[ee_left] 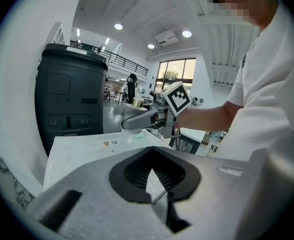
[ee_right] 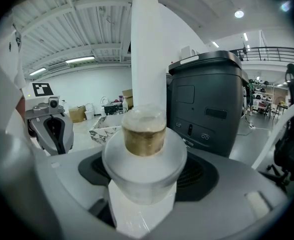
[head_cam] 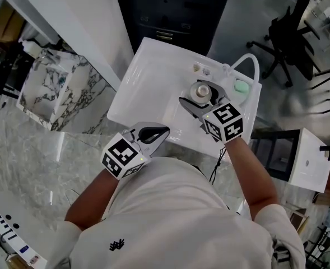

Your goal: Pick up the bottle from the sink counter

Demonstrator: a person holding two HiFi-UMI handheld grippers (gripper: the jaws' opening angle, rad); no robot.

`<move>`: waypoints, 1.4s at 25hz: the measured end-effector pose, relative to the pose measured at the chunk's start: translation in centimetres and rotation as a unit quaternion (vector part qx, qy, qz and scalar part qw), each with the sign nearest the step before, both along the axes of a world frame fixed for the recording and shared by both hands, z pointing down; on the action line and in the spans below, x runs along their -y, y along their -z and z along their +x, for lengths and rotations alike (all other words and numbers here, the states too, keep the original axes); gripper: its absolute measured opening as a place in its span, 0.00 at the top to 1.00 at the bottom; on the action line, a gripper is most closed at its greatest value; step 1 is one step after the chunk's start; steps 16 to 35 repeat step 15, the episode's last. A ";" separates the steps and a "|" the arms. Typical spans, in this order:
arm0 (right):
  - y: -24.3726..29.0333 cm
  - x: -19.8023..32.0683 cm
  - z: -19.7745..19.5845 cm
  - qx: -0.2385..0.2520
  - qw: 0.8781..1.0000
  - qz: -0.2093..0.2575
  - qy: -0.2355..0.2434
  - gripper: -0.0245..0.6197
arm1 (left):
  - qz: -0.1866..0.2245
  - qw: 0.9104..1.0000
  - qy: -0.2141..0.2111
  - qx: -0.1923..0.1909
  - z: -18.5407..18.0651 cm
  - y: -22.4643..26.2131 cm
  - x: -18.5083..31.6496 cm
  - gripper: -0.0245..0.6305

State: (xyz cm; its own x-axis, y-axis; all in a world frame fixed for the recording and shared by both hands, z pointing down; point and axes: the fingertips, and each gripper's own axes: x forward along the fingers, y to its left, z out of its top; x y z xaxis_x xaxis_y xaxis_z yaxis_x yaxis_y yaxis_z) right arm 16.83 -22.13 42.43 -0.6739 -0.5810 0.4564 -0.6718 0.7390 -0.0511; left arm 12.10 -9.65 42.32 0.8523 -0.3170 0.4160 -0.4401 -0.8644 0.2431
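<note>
A frosted bottle with a gold neck and clear cap stands at the back of the white sink, close to the tap. My right gripper has one jaw on each side of it, and the bottle fills the space between the black pads, so the gripper is shut on it. Whether the bottle is off the counter I cannot tell. My left gripper hovers over the sink's front edge, shut and holding nothing. The left gripper view also shows the right gripper from the side.
A green soap-like lump and a white curved tap sit beside the bottle. A dark cabinet stands behind the sink, a marble-patterned box to its left, and an office chair at the far right.
</note>
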 end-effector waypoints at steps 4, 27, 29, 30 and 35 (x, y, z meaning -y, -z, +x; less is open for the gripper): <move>0.0 -0.1 -0.3 -0.002 1.000 0.001 0.000 0.42 | -0.006 1.000 0.003 0.000 -0.5 -0.3 -0.3 0.95; -1.1 1.3 -1.0 -0.013 1.000 -0.007 -0.011 0.42 | -0.009 1.000 -0.009 -0.007 -1.3 -0.3 1.5 0.95; -1.1 1.3 -1.0 -0.013 1.000 -0.007 -0.011 0.42 | -0.009 1.000 -0.009 -0.007 -1.3 -0.3 1.5 0.95; -1.1 1.3 -1.0 -0.013 1.000 -0.007 -0.011 0.42 | -0.009 1.000 -0.009 -0.007 -1.3 -0.3 1.5 0.95; -1.1 1.3 -1.0 -0.013 1.000 -0.007 -0.011 0.42 | -0.009 1.000 -0.009 -0.007 -1.3 -0.3 1.5 0.95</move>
